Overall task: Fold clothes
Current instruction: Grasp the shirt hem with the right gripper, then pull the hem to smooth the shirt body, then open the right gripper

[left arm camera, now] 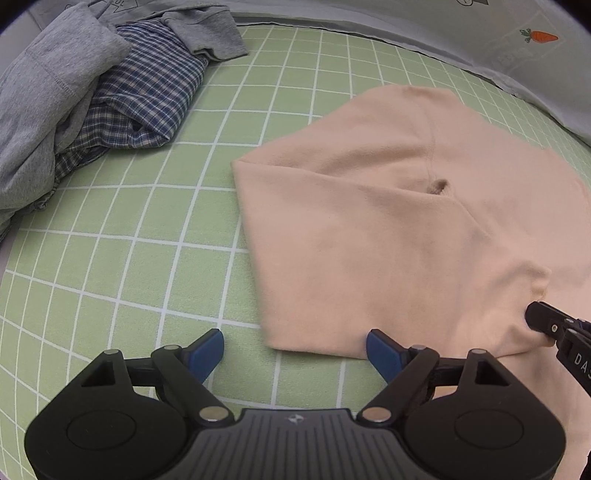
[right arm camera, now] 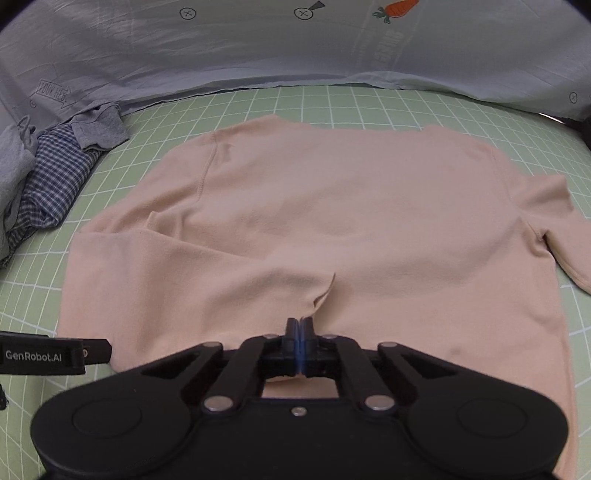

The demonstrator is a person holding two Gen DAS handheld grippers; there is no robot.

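Clothes pile: far left on the green grid sheet; grey garments heaped over and around a blue plaid shirt; well apart from the peach piece.
Left gripper: near the front edge of the sheet; blue fingers spread wide, nothing between them; the right-hand finger sits just at the near hem of the garment, the left-hand one over bare sheet.
Peach T-shirt: centre to right, lying flat on the sheet; its left side is folded in over the body, the right sleeve lies spread out; the neck end is at the far side, the hem near.
Right gripper: at the near middle of the T-shirt; fingers pressed together, pinching a raised ridge of the peach cloth.
Grey printed cover: along the far edge, with a carrot print at the far right.
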